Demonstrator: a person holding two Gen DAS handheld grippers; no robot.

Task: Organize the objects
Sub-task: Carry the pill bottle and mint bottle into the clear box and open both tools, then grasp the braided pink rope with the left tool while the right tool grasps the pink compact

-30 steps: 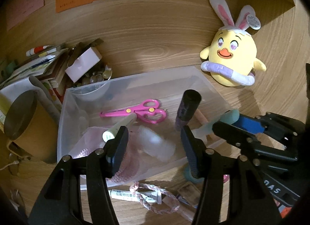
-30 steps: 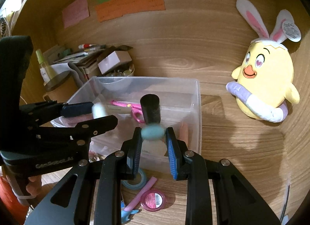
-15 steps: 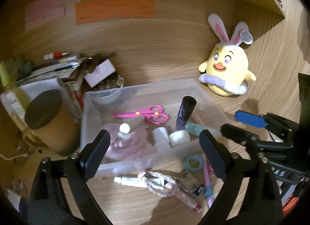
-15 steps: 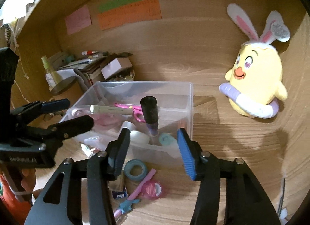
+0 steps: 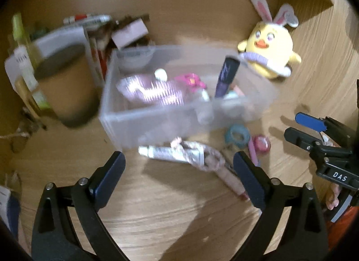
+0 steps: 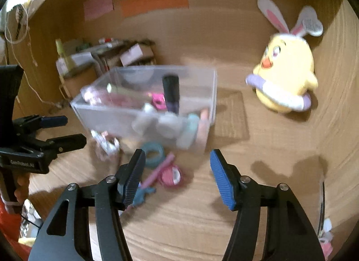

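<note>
A clear plastic bin (image 5: 116,112) (image 6: 211,86) on the wooden desk holds pink scissors (image 5: 190,80), a dark purple tube (image 5: 225,77) (image 6: 171,95), a teal item (image 6: 193,124) and pale bottles. In front of it lie a white tube (image 5: 170,153), a pink braided cord (image 5: 211,160), a teal tape roll (image 5: 237,135) (image 6: 153,153), a pink round case (image 5: 261,144) (image 6: 171,175) and a pink pen (image 6: 158,171). My left gripper (image 5: 179,180) is open and empty, back from the bin. My right gripper (image 6: 177,178) is open and empty above the loose items.
A yellow bunny-eared chick plush (image 5: 268,53) (image 6: 285,81) sits at the right by the wall. A brown cup (image 5: 65,81), bottles, books and a small box (image 5: 130,33) crowd the left. Paper notes (image 6: 154,0) are stuck to the back wall.
The right gripper has opened and let the teal item drop into the bin. Both grippers have opened wide and pulled back from the bin toward the desk's front.
</note>
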